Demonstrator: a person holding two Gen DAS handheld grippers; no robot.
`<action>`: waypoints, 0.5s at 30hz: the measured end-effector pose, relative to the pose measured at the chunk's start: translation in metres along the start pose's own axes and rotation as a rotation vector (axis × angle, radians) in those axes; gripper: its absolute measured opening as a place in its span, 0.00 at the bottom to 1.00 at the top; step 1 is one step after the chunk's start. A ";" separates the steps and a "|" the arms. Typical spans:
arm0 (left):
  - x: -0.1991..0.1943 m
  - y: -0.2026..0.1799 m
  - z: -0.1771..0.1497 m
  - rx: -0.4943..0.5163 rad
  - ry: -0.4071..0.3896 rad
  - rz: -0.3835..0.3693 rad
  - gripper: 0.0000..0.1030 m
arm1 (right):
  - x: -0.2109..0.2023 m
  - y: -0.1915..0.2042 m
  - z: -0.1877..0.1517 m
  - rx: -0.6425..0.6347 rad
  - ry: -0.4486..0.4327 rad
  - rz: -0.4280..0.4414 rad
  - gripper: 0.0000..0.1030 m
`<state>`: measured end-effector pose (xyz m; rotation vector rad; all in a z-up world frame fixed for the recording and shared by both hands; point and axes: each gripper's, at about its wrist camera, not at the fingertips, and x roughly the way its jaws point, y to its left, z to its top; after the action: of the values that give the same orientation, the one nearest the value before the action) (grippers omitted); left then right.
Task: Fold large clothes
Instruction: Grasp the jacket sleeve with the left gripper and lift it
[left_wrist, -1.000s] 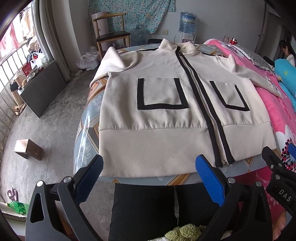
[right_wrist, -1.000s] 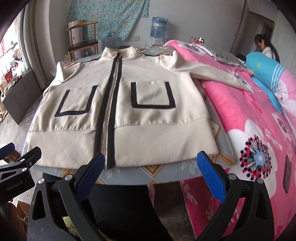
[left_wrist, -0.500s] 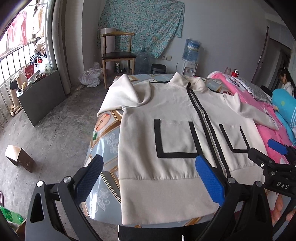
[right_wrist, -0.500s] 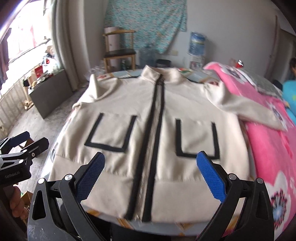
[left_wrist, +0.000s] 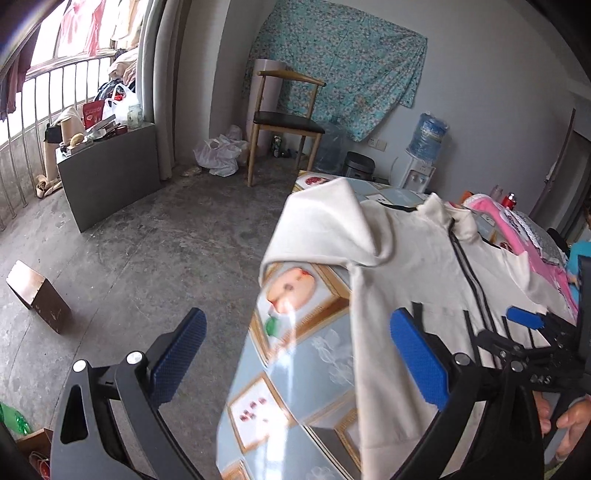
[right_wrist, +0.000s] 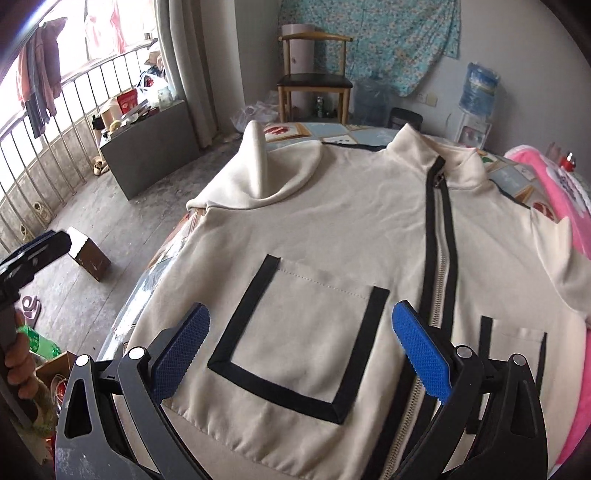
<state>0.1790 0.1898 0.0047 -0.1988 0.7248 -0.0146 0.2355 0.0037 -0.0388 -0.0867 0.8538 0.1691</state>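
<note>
While both grippers hung back past the hem a second ago, they now sit forward over the jacket (right_wrist: 332, 229). The left gripper (left_wrist: 295, 358) has swung out to the jacket's left edge, so floor (left_wrist: 147, 240) fills half its view. The right gripper (right_wrist: 301, 350) is over the left chest pocket (right_wrist: 303, 332), zipper (right_wrist: 439, 258) just right of it.

Left: jaws spread wide, nothing between them, one blue pad (left_wrist: 177, 354) over the floor, the other over the fabric. Right: jaws also spread, empty, straddling the pocket. Contact with the cloth not clear in either view. A hand (right_wrist: 18, 365) grips the left tool's handle at the right view's edge; fingers (left_wrist: 569, 421) on the right tool show in the left view.

Jacket lies flat, front up, zipped, on a table (left_wrist: 295, 387) with a glossy patterned cover. Its left sleeve (right_wrist: 266, 173) is bunched up near the shoulder; the right sleeve runs onto a pink blanket (right_wrist: 546, 184).

Room: concrete floor, chair (left_wrist: 288, 122) by the wall, floral cloth (left_wrist: 340, 62) hung behind it, water dispenser (left_wrist: 424, 147), barred window (right_wrist: 55, 122), cardboard box (left_wrist: 37, 295) on the floor.
</note>
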 end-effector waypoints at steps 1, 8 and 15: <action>0.013 0.013 0.007 -0.017 -0.002 0.020 0.95 | 0.006 0.002 0.001 -0.001 0.012 0.009 0.93; 0.180 0.144 0.047 -0.465 0.300 -0.161 0.95 | 0.025 0.014 0.002 -0.043 0.030 0.011 0.93; 0.329 0.197 -0.005 -1.090 0.620 -0.497 0.95 | 0.045 0.012 0.008 -0.052 0.062 -0.037 0.93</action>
<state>0.4110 0.3549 -0.2520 -1.4630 1.2295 -0.1615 0.2681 0.0219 -0.0671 -0.1573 0.9091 0.1544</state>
